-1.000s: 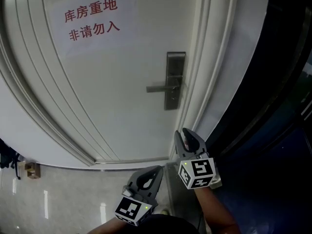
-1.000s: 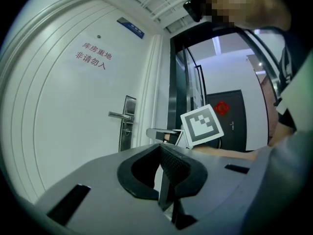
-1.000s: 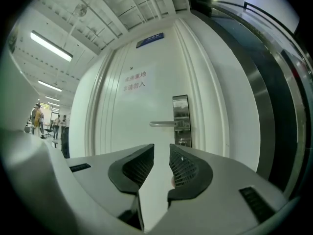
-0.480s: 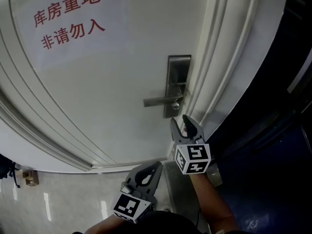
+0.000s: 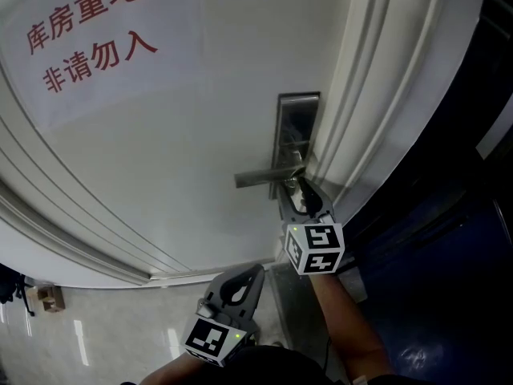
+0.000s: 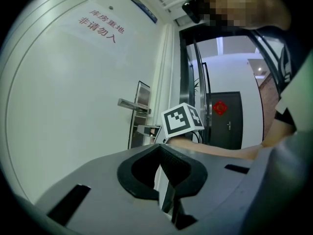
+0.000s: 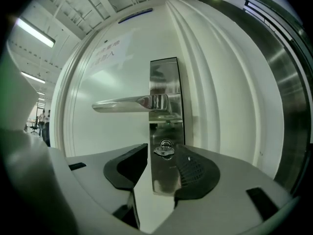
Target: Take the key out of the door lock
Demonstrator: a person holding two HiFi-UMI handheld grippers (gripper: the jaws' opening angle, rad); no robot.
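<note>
A small silver key (image 7: 165,149) sticks out of the steel lock plate (image 7: 165,82) below the lever handle (image 7: 122,103) on a white door. My right gripper (image 7: 164,155) points straight at it with its jaws opening. The key sits between the two fingertips, and neither pad presses on it. In the head view the right gripper (image 5: 300,191) reaches up under the handle (image 5: 260,176) and covers the key. My left gripper (image 5: 240,283) hangs low near the floor, shut and holding nothing. Its own view shows the jaws (image 6: 160,153) meeting.
A paper sign (image 5: 88,30) with red characters is stuck on the door's upper left. The moulded door frame (image 5: 377,95) runs just right of the lock, with a dark opening beyond it. Pale floor tiles (image 5: 96,327) lie at the lower left.
My right gripper has risen from below the lock up to the key, and its jaws have spread apart. The left gripper has stayed low and shut.
</note>
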